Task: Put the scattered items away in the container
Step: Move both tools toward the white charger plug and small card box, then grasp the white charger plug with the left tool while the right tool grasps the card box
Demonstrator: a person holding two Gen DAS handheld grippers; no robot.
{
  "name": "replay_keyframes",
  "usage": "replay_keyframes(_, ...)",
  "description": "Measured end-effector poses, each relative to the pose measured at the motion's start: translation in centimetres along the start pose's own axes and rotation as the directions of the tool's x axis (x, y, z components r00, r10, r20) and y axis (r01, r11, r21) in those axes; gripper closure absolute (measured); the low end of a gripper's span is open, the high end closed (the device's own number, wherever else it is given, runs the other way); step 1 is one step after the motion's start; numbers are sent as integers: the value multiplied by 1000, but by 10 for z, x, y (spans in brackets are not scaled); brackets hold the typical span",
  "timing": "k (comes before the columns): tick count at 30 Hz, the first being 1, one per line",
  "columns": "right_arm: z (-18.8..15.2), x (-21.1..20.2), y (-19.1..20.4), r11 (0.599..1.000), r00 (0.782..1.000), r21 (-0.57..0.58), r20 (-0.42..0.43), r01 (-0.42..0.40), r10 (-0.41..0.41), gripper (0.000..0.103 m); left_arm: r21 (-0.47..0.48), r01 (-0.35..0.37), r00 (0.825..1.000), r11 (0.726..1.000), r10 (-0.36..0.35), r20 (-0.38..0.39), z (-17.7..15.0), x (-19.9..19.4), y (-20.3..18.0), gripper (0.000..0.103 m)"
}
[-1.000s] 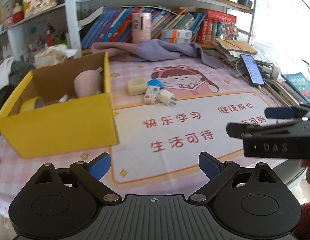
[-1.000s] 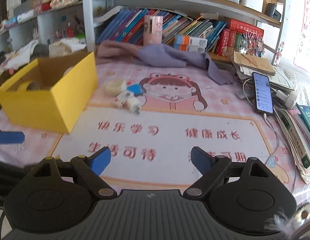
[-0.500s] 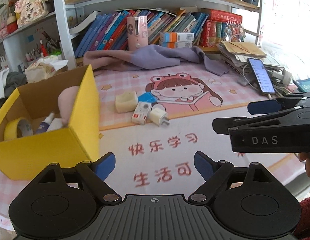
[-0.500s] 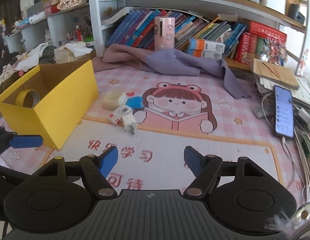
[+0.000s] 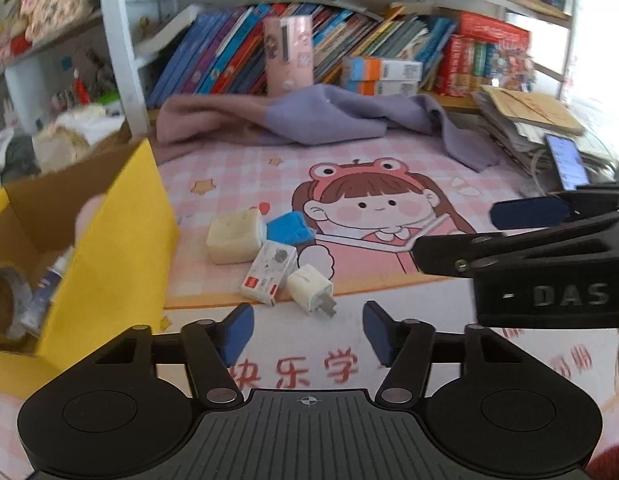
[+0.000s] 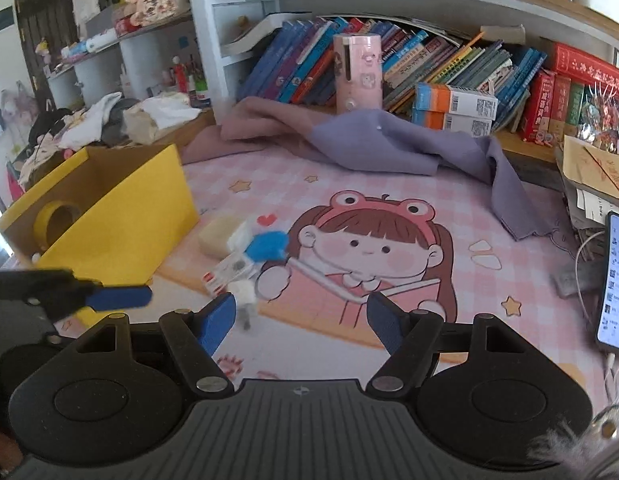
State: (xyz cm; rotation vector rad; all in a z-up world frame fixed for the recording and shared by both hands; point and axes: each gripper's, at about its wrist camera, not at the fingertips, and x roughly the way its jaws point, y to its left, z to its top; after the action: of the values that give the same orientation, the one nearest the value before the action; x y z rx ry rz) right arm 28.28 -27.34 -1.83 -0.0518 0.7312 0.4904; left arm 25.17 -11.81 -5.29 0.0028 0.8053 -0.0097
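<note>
Clutter lies in a small heap on the pink mat (image 5: 389, 160) covering the table — a cream block (image 5: 233, 236), a blue piece (image 5: 289, 229), a white carton (image 5: 269, 272) and a white plug (image 5: 309, 292), each touching the next. The yellow box (image 5: 109, 248) stands just beside the heap on its left, open at the top, with a tape roll (image 5: 7, 304) and a tube (image 5: 49, 288) inside.

The left hand-held gripper (image 5: 307, 332) hovers near the plug, which sits just ahead of its fingertips; its jaws have just been closing yet stand apart, with nothing between them. The right hand-held gripper (image 6: 301, 320) is also parted and holds nothing — its jaws narrowed a moment ago and are now steady. In the right wrist view the plug (image 6: 243, 300) shows blurred just beside the left blue pad (image 6: 217, 320), not gripped.

Behind the mat a purple cloth (image 6: 389, 144) lies crumpled before a row of books (image 6: 429, 68), and a pink canister (image 6: 356, 74) stands upright at the cloth's back edge. A phone (image 6: 615, 280) lies at the right side, screen lit.
</note>
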Motion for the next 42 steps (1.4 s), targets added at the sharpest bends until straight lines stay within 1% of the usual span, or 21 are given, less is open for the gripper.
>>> replay_keyframes(1, 3, 3, -5, 1000, 1000, 5, -5, -1, 1, 31, -28, 2, 1000, 1000, -2, -11, 2, 7, 1, 51)
replay_keyframes(7, 14, 18, -20, 1000, 1000, 5, -19, -15, 15, 31, -157, -24, 999, 987, 16, -50, 10, 39, 6, 55)
replay_keyframes(9, 17, 22, -23, 1000, 1000, -2, -21, -23, 23, 31, -182, -27, 998, 983, 16, -59, 12, 47, 5, 55)
replay_keyframes(12, 20, 27, -27, 999, 999, -14, -31, -30, 29, 31, -194, -45, 996, 980, 30, -82, 14, 59, 3, 62)
replay_keyframes(17, 25, 34, -31, 999, 998, -28, -41, -45, 44, 31, -246, -71, 992, 967, 43, -115, 13, 73, 7, 64)
replay_keyframes(20, 27, 40, -32, 997, 997, -35, -53, -62, 60, 31, -266, -76, 993, 961, 49, -107, 12, 73, 8, 64)
replay_keyframes(21, 27, 42, -32, 997, 996, -36, -58, -68, 66, 31, -268, -77, 993, 960, 50, -105, 12, 73, 8, 66)
replay_keyframes(22, 28, 44, -31, 997, 995, -38, -64, -74, 72, 31, -269, -76, 994, 960, 50, -102, 11, 73, 9, 73)
replay_keyframes(25, 29, 51, -28, 994, 992, -45, -82, -102, 98, 31, -261, -55, 995, 964, 30, -96, 10, 70, 12, 76)
replay_keyframes(28, 31, 59, -21, 989, 987, -59, -96, -136, 130, 31, -237, -44, 994, 971, 19, -104, 6, 61, 16, 78)
replay_keyframes(32, 35, 73, -5, 980, 980, -102, -119, -173, 161, 31, -231, -62, 992, 971, 35, -119, -6, 44, 25, 78)
replay_keyframes(37, 37, 104, 24, 947, 961, -201, -171, -250, 217, 31, -250, -106, 988, 962, 74, -134, -20, 27, 36, 78)
replay_keyframes(39, 35, 119, 35, 931, 955, -245, -193, -271, 227, 33, -254, -122, 987, 959, 91, -129, -24, 21, 40, 78)
replay_keyframes(40, 33, 127, 40, 923, 953, -269, -201, -274, 225, 35, -254, -130, 987, 958, 100, -127, -25, 19, 42, 78)
replay_keyframes(42, 31, 137, 47, 909, 951, -306, -213, -282, 223, 35, -263, -146, 985, 954, 114, -132, -29, 17, 46, 78)
